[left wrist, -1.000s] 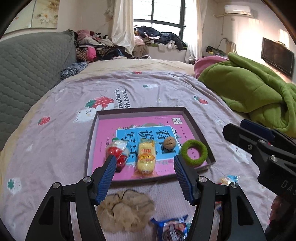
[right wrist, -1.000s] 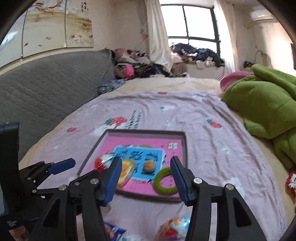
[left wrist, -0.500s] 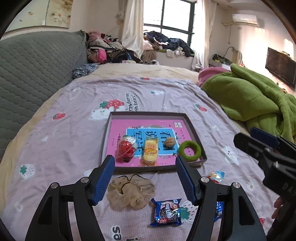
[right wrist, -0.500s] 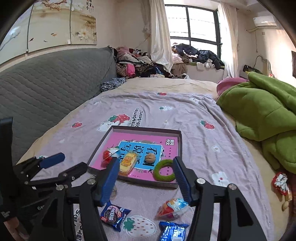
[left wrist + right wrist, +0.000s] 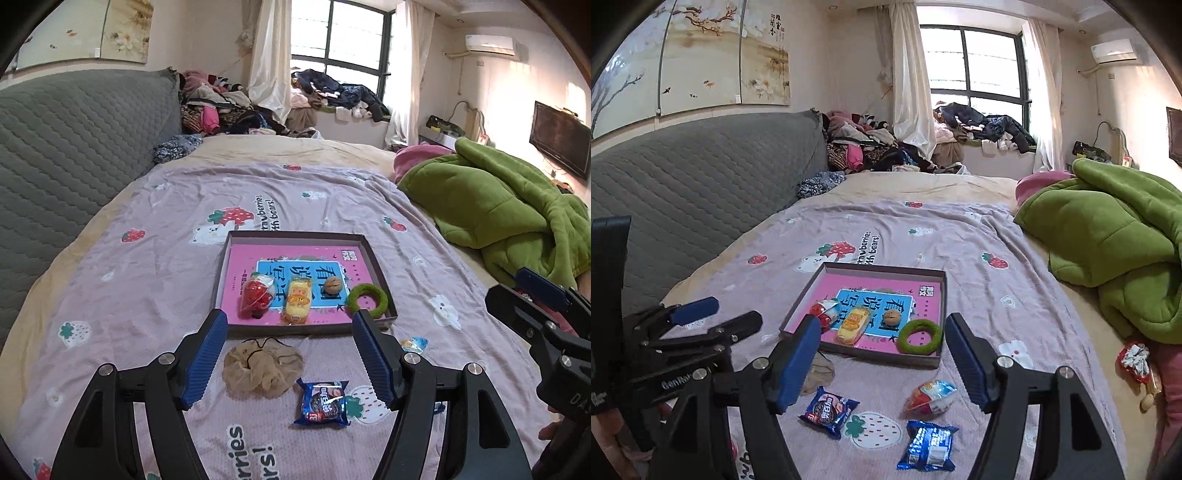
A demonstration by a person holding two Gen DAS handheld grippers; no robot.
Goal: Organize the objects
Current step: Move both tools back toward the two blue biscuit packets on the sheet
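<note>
The left gripper (image 5: 290,360) has its fingers (image 5: 207,360) spread wide, holding nothing, poised above the bed (image 5: 147,295) over a beige scrunchie (image 5: 262,369) and a blue cookie packet (image 5: 323,404). The right gripper (image 5: 882,363) is likewise wide apart and empty, raised above a foil egg (image 5: 931,395) and a second blue packet (image 5: 929,446). Ahead, the shallow box (image 5: 376,266) holds a red sweet (image 5: 256,293), yellow cake (image 5: 297,301), walnut (image 5: 334,284) and green ring (image 5: 367,301)
</note>
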